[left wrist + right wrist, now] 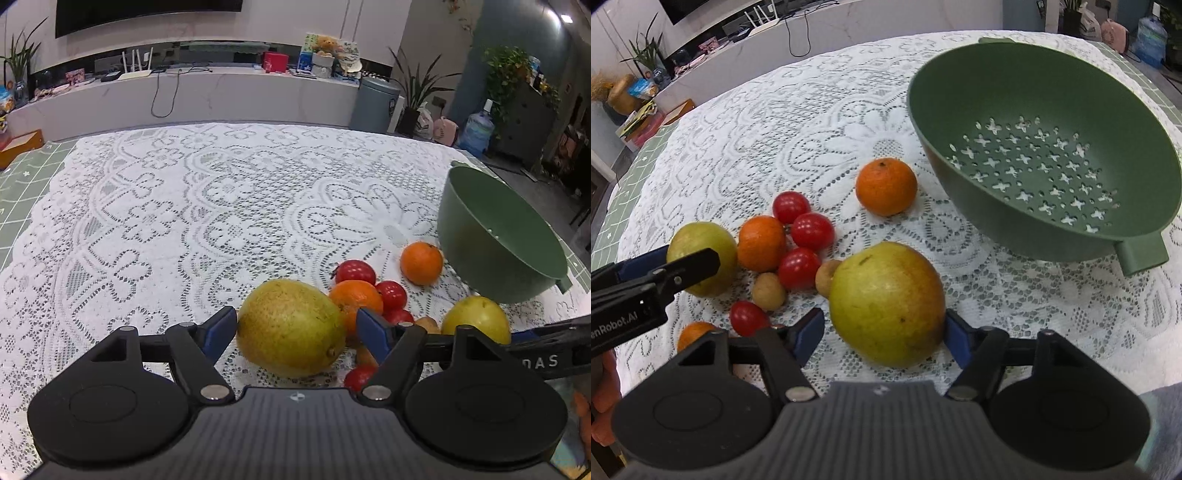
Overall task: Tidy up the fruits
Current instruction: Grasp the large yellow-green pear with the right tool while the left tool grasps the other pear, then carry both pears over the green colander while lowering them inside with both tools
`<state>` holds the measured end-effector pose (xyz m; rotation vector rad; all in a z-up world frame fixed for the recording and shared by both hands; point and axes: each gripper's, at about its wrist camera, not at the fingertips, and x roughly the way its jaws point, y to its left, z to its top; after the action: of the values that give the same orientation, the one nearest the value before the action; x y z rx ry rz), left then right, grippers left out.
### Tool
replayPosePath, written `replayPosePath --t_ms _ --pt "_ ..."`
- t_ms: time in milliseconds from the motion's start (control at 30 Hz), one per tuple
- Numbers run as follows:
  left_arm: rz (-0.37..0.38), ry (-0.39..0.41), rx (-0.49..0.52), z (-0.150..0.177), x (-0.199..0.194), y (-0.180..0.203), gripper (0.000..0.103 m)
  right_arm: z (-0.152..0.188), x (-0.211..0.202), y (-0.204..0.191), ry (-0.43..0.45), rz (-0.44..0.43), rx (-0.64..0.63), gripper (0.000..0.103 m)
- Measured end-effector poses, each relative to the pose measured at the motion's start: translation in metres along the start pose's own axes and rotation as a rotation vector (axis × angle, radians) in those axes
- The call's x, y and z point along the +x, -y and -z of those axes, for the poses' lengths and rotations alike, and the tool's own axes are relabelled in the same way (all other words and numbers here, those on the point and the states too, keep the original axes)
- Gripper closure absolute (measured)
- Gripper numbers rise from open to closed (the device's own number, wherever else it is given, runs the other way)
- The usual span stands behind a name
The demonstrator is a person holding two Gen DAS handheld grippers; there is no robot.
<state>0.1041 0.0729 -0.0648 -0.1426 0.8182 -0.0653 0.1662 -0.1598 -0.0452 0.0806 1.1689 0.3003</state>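
Your left tongs (297,321) stand wide with the speckled pear (291,328) between them: the left blue pad looks to be touching the fruit's side, while the right pad stands just clear of it, so nothing is clamped. Your right tongs (883,319) are set narrower around the blushed pear (886,306), the larger yellow-green one with a reddish flush. Here the right pad meets the skin and a gap shows at the left pad, so that fruit is bracketed rather than gripped. Both pears rest on the lace cloth (775,110) that covers the surface, the speckled one to the left of the pile and the blushed one nearest your right wrist camera. Between them lies the rest of the fruit, packed close: a mandarin (761,243) just beside the speckled pear, several cherry tomatoes (812,230) touching one another, and two small tan longans (769,291), one of them against the blushed pear. Another mandarin (886,186) sits apart from the pile, near the wall of the green colander (942,110). The colander stands upright at the right side of the cloth, its perforated bottom bare, one handle tab facing you.
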Motion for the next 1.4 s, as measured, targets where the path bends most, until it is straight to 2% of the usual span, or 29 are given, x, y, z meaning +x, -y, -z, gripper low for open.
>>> replayPosePath --t_ms 100,367,433,467,867,1067,1400 --pt "-0.023 -0.020 0.004 0.001 0.006 0.000 0.019 0.000 0.002 0.000 -0.004 0.000 0.003 0.037" --pt "-0.010 -0.027 -0.012 0.004 0.013 -0.001 0.019 0.000 0.004 0.001 0.002 0.010 0.017 0.041" --pt "-0.008 -0.025 -0.019 0.005 0.014 -0.001 0.019 0.001 0.003 0.000 0.003 0.013 0.012 0.041" --pt "-0.004 -0.022 -0.019 0.005 0.014 -0.001 0.022 0.001 0.003 0.000 0.004 0.013 0.012 0.041" --pt "-0.023 0.003 -0.033 0.008 0.009 0.001 0.023 0.003 -0.001 0.003 0.019 0.008 0.025 0.042" --pt "-0.030 0.035 -0.060 0.008 0.000 -0.001 0.023 0.006 -0.007 0.003 0.043 0.000 0.021 0.042" --pt "-0.019 0.098 -0.103 0.007 -0.027 -0.001 0.023 0.011 -0.024 0.003 0.108 -0.065 0.010 0.042"
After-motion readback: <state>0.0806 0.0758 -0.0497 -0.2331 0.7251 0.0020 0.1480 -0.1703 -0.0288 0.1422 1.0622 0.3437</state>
